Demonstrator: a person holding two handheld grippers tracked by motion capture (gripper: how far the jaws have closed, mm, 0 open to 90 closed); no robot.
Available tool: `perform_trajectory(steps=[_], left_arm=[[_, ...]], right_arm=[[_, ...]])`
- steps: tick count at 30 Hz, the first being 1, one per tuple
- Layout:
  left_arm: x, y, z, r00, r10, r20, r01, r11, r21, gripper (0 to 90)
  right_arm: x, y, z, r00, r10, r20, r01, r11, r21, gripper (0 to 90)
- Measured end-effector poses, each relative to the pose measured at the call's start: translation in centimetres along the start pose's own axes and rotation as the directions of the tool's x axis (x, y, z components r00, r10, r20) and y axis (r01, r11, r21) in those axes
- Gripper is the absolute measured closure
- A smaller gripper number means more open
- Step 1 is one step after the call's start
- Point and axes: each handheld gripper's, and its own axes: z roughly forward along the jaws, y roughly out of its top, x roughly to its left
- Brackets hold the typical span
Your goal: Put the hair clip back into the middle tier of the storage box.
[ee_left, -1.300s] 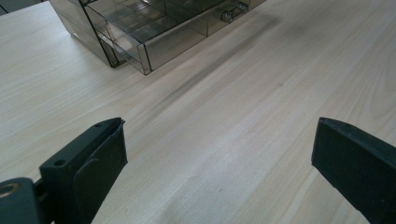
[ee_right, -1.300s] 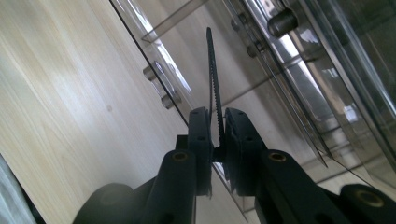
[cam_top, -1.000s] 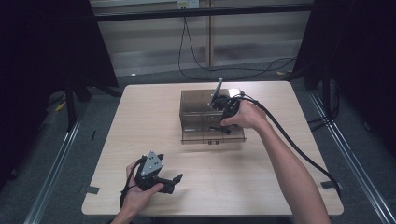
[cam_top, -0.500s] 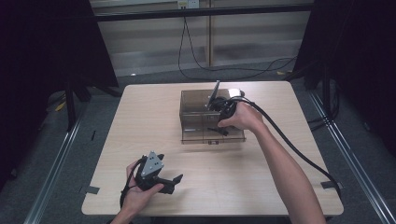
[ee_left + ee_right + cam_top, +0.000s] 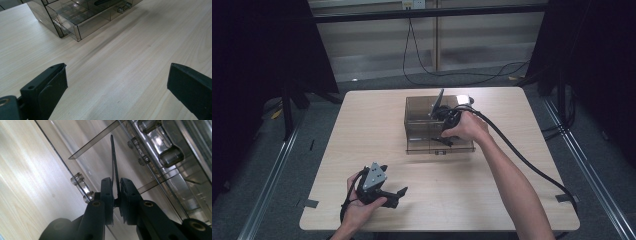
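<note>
Two hand-held grippers: the right (image 5: 116,192) clamped a thin toothed strip (image 5: 113,157) over the open drawer (image 5: 439,145); the left (image 5: 399,192), jaws wide, rested at seven o'clock on the worktop (image 5: 362,125).

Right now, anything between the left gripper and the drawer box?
Nothing. In the left gripper view, bare table runs from the open left gripper to the drawer box.

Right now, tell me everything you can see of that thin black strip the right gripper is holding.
The toothed black strip looks like a slim belt or zip tie, seen edge-on, with fine teeth along one side. It stands straight out from the right gripper, whose fingers are shut on its lower end. Its free tip points into the open drawer of the smoky clear drawer box.
</note>
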Motion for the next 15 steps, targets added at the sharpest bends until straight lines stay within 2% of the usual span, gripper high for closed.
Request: perform_trajectory(steps=[15], left_arm=[[-0.12,-0.02,0.22,1.0000,0.000,0.004,0.000,1.0000,0.000,2.8]], right_arm=[[-0.03,0.46,0.65,0.9999,0.011,-0.002,-0.011,1.000,-0.010,81.5]])
